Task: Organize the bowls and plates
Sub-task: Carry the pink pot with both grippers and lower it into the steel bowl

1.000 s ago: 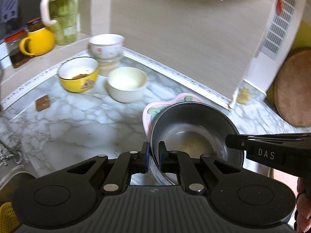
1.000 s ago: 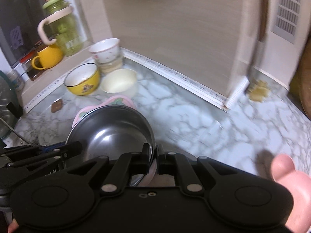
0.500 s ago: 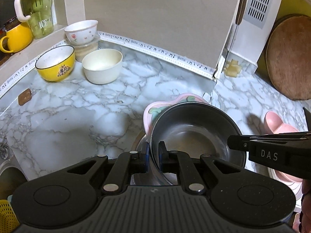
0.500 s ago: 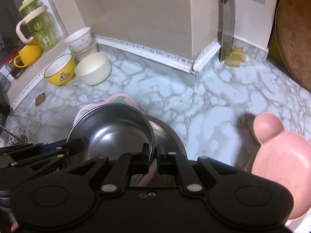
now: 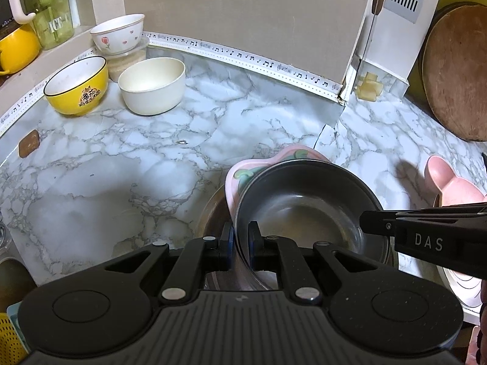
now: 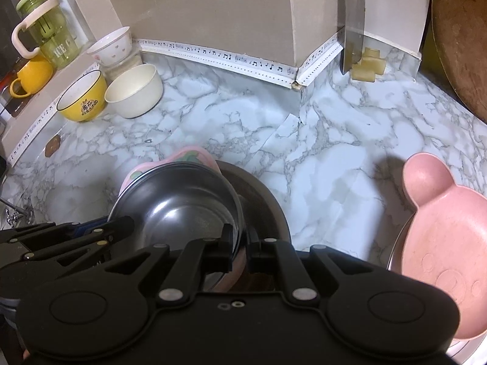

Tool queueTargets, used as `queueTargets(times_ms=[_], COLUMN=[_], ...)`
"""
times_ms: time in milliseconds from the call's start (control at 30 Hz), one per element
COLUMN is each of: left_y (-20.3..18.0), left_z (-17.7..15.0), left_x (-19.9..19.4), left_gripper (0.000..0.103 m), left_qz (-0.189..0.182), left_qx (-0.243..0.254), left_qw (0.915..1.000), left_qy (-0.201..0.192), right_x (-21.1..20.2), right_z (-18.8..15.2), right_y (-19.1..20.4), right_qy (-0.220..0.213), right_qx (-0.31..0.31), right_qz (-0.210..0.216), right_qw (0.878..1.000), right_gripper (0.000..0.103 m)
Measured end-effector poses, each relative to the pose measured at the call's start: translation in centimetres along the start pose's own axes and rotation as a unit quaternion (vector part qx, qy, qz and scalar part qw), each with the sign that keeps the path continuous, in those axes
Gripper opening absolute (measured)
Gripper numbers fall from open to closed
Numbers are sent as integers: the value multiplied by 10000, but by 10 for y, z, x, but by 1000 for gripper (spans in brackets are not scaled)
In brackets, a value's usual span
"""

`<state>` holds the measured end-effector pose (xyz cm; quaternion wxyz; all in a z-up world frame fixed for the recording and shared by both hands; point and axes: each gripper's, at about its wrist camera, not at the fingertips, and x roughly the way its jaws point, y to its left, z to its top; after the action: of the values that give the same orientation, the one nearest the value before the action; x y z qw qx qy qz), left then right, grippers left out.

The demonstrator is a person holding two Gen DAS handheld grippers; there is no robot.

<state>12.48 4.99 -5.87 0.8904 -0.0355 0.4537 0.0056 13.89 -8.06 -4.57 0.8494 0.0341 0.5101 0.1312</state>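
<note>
A steel bowl (image 5: 304, 210) (image 6: 182, 200) sits in a pink flowered plate (image 5: 243, 170) (image 6: 182, 155). My left gripper (image 5: 240, 240) is shut on this stack's left rim. On the opposite rim my right gripper (image 6: 243, 240) is shut too. Each gripper also shows from the side in the other view, the right gripper (image 5: 363, 222) and the left gripper (image 6: 129, 223). Under the stack lies a wider steel dish (image 6: 264, 203); I cannot tell whether they touch. A pink bear-shaped plate (image 6: 441, 231) lies to the right on a white plate.
At the back left stand a yellow bowl (image 5: 77, 85), a cream bowl (image 5: 152, 86) and a white flowered bowl (image 5: 117, 33) on a tub. A green jug (image 6: 45, 27) and yellow mug (image 6: 30, 76) sit on the ledge. A cleaver (image 6: 353, 21) and round board (image 5: 456, 70) are at the back right.
Both grippers have sunk toward the marble counter with the bowl and pink plate still gripped. The bear-shaped plate has come into view on the right.
</note>
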Motion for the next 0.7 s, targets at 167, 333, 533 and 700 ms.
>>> queueTargets(times_ms=[167, 333, 533, 700], left_y=[-2, 1, 6, 9], left_z=[-3, -4, -2, -1], left_x=[4, 9, 10, 7], left_gripper=[9, 9, 9, 9], left_qz=[61, 33, -54, -93], left_qx=[133, 101, 47, -11], left_qw=[9999, 9999, 10000, 10000], left_qy=[-47, 20, 25, 20], right_x=[3, 3, 3, 2], right_z=[0, 1, 3, 4], right_y=[-2, -1, -2, 0], right_qy=[35, -20, 24, 33], right_qx=[38, 2, 92, 84], right_qz=[28, 42, 86, 109], right_qw=[10000, 10000, 9999, 9999], right_gripper=[9, 11, 14, 18])
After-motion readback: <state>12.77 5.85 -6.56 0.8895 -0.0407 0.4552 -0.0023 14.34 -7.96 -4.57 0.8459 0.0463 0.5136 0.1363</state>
